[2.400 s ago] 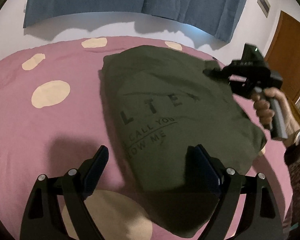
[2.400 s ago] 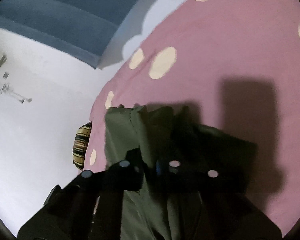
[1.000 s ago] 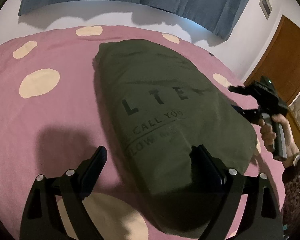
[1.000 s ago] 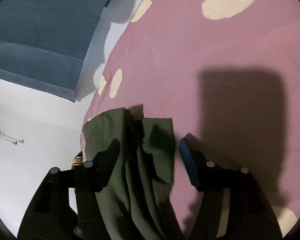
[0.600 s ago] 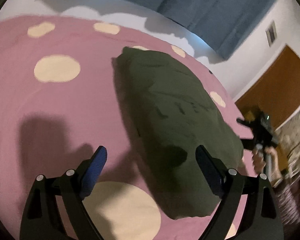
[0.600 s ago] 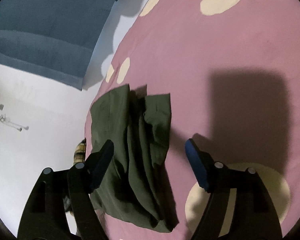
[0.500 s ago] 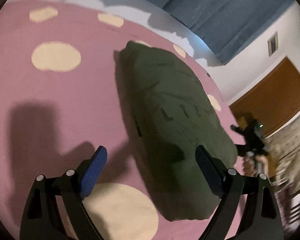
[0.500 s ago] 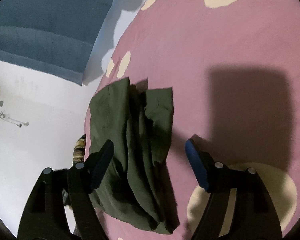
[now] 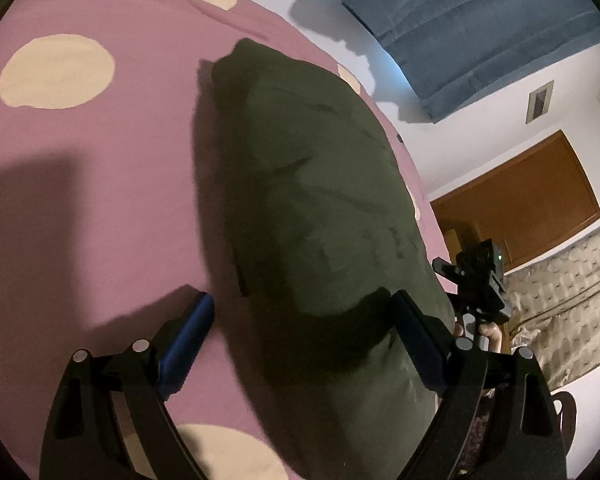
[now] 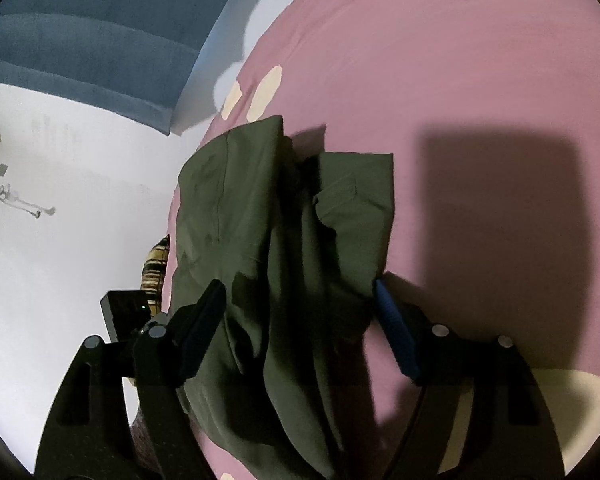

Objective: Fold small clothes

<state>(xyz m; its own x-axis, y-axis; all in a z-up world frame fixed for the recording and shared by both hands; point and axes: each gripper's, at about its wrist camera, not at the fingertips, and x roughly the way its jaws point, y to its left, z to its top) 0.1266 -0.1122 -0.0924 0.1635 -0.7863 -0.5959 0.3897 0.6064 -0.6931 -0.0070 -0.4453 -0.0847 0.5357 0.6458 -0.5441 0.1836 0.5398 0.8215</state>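
An olive green T-shirt [image 9: 320,208] with dark lettering lies folded into a long strip on the pink bedspread [image 9: 100,160]. My left gripper [image 9: 300,320] is open over its near end, one finger above the bedspread and the other above the cloth. In the right wrist view the shirt [image 10: 268,240] shows loose layered folds. My right gripper [image 10: 300,308] straddles that end with its jaws opening, and the pads are clear of the cloth. A hand holds the right gripper [image 9: 452,284] at the shirt's far right side.
The bedspread has cream dots [image 9: 56,72] and runs to a white wall [image 10: 80,200]. A blue curtain [image 9: 480,20] hangs behind the bed and a brown door [image 9: 540,200] stands at the right. A striped object [image 10: 156,264] sits beyond the bed's edge.
My right gripper let go of the shirt's folded edge, widened its jaws and drew back. The left view rolled and shifted, so the shirt now runs up and to the right.
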